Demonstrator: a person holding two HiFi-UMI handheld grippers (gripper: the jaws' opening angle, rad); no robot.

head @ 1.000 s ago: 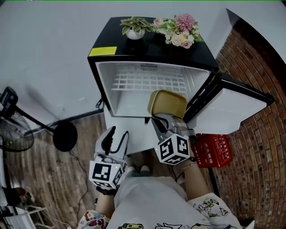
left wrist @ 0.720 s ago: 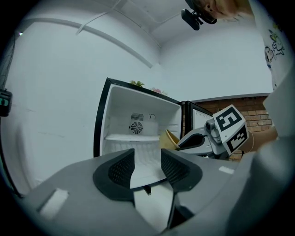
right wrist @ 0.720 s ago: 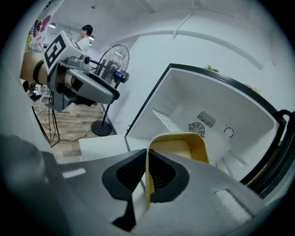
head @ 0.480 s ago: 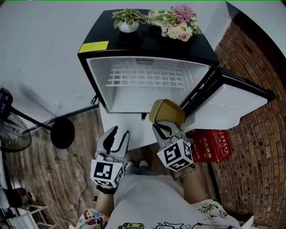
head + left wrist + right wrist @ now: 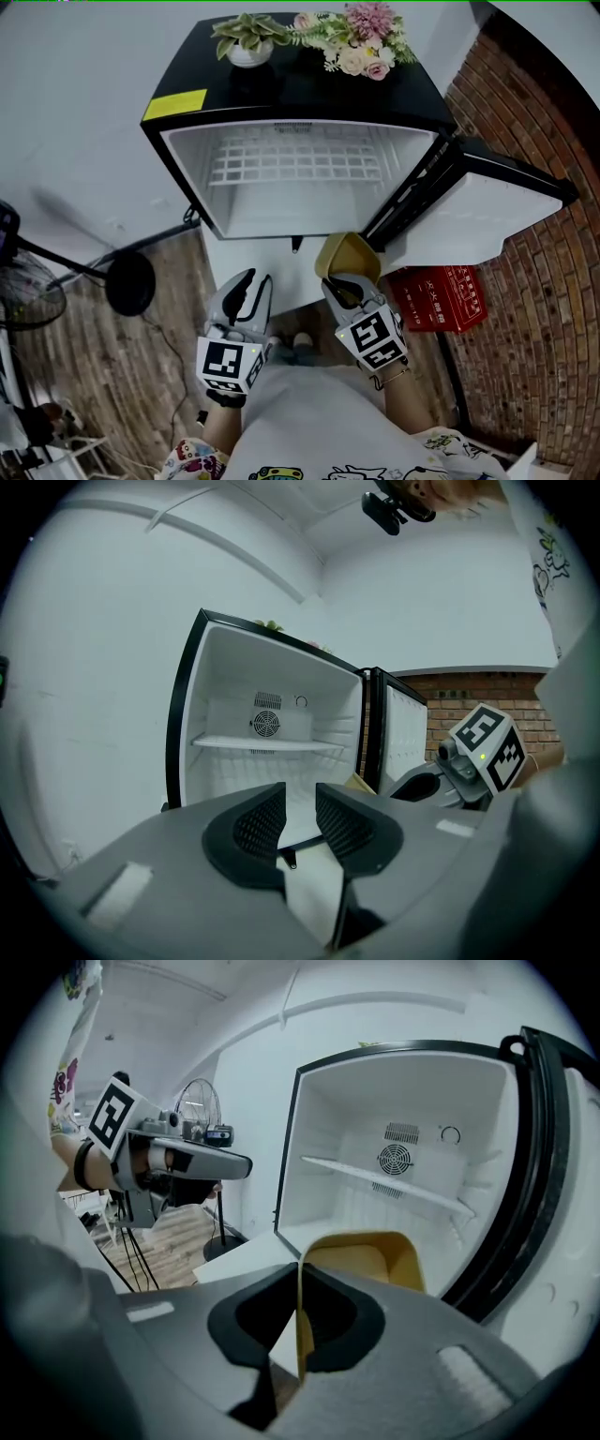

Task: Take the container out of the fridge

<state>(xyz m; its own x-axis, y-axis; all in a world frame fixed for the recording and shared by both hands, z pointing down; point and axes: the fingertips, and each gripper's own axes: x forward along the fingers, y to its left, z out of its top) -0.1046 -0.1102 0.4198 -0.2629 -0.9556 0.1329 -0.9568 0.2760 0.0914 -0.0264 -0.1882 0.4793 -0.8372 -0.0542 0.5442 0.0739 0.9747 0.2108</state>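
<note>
the right gripper pinches the yellow container by its near wall just outside the open fridge, so hold it level and draw straight back while the empty left gripper is closing its jaws.

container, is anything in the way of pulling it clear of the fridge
Nothing visible does. The container, pinched by its wall in the right gripper, is out in front of the fridge, beside the open door.
</note>
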